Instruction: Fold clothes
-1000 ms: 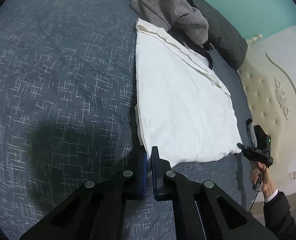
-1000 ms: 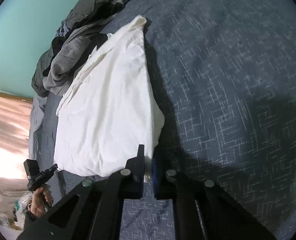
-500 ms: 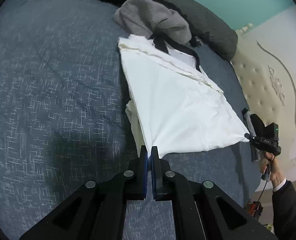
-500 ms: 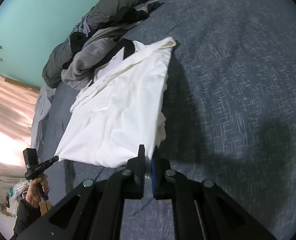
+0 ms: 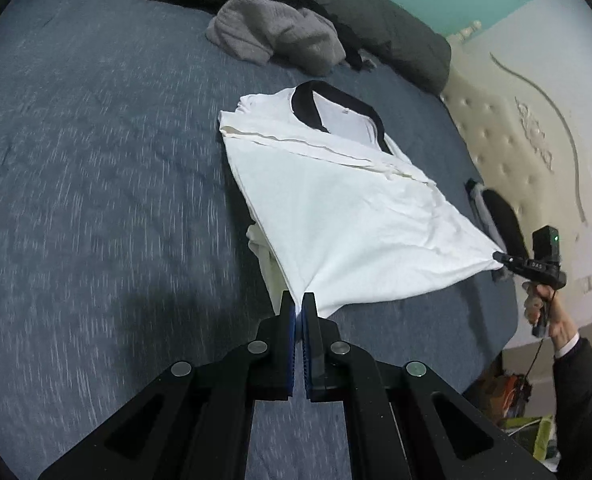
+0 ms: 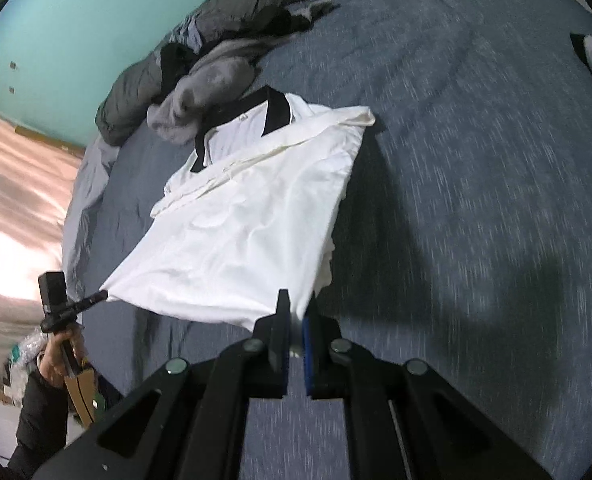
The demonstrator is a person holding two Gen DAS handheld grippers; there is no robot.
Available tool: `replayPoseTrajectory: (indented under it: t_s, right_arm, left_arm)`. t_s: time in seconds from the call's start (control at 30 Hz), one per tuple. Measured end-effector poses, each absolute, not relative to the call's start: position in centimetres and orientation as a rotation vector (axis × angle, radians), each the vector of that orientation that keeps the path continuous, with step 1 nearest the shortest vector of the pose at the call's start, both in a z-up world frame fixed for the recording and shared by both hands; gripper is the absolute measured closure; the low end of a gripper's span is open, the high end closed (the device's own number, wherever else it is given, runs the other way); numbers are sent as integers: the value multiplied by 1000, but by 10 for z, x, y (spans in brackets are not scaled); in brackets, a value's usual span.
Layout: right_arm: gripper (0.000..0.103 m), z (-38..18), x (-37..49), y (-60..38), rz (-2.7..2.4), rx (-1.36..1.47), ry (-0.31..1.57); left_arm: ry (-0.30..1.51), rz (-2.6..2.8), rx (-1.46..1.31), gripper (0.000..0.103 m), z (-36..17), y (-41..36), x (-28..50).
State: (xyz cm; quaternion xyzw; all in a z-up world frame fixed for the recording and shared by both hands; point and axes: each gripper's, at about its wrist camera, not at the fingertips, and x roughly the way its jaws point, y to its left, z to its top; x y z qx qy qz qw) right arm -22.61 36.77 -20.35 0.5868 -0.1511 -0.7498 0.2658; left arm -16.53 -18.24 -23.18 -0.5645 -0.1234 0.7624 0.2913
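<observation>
A white shirt (image 5: 348,216) with a black collar (image 5: 308,106) lies on the blue-grey bed (image 5: 95,160). Its collar end rests on the cover, while its lower edge is lifted and stretched taut. My left gripper (image 5: 299,304) is shut on one lower corner. My right gripper (image 5: 500,257), held by a hand in a dark sleeve, pinches the other corner. The right wrist view shows the same shirt (image 6: 247,224), with my right gripper (image 6: 296,312) shut on its corner and my left gripper (image 6: 101,294) at the far left corner.
A crumpled grey garment (image 5: 275,28) and a dark pillow (image 5: 384,24) lie beyond the collar. A dark item (image 5: 500,216) sits by the bed's right edge, near the cream padded headboard (image 5: 516,140). Open bedspread (image 6: 476,160) extends to the side.
Both grippers have raised the shirt's lower edge and drawn it back and apart. The fabric went from slack to taut, and the black collar has come into sight.
</observation>
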Motion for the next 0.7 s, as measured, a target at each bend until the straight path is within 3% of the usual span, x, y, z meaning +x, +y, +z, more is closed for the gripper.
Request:
replayPoseTrajectory:
  t_s: [0.5,0.7]
  right_arm:
    - [99,-217,-122,391,-1952,1665,-360]
    - [99,-250,-112,396,-1916,1722,-353]
  left_arm:
    - [-203,1961,-1550,101,-226,-170,-69]
    - [-212,1911,-1640,100,-261,-169,-61]
